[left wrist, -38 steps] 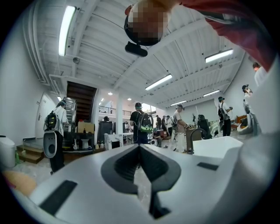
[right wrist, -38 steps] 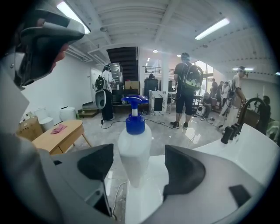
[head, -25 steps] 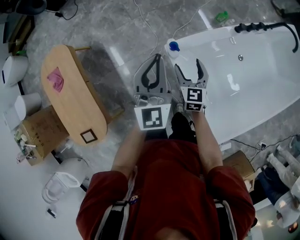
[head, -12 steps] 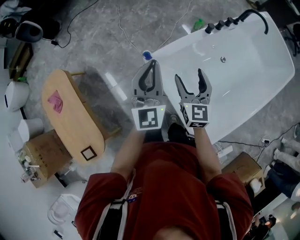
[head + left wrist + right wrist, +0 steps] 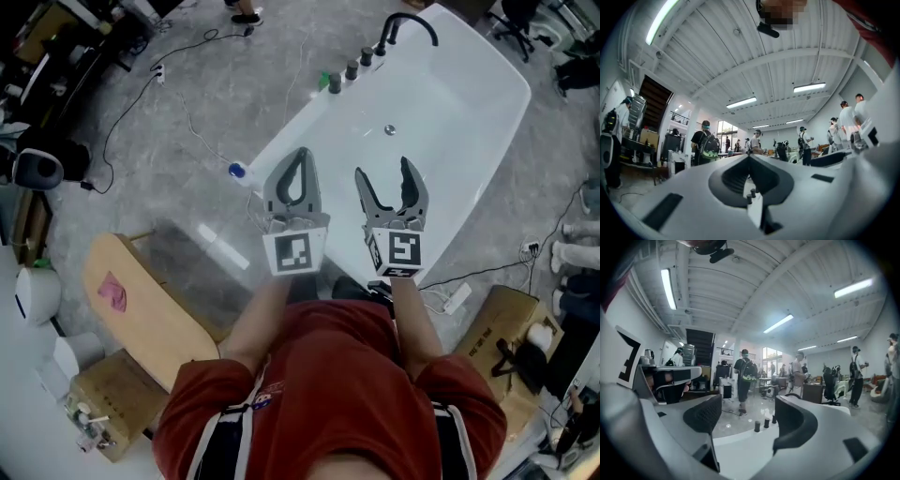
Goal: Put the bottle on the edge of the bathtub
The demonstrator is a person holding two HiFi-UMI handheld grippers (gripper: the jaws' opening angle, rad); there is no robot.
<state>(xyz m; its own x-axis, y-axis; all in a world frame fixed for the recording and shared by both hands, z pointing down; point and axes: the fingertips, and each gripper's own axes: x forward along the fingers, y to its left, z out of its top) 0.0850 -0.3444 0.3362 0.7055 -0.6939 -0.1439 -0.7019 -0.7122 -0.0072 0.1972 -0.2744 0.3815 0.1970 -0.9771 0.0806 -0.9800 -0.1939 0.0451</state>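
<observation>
A small white bottle with a blue cap [image 5: 236, 171] stands on the near left corner of the white bathtub [image 5: 450, 122]. My left gripper [image 5: 300, 155] hangs over the tub's near end, to the right of the bottle, shut with nothing in it. In the left gripper view, the left gripper's [image 5: 749, 158] jaw tips meet. My right gripper [image 5: 384, 176] is beside it over the tub, open and empty. The right gripper view shows this gripper [image 5: 750, 417] wide open above the tub's white rim [image 5: 740, 446]. The bottle appears in neither gripper view.
A black faucet [image 5: 412, 23], dark knobs [image 5: 352, 70] and a green object [image 5: 323, 82] sit at the tub's far end. An oval wooden table [image 5: 141, 314] with a pink cloth [image 5: 112, 291] stands at left. Cardboard boxes [image 5: 502, 328] and floor cables [image 5: 187, 112] lie around. People [image 5: 743, 376] stand in the hall.
The head view has swung, so the tub and bottle now sit further up and left. Both grippers stay side by side over the tub; left still shut, right still open.
</observation>
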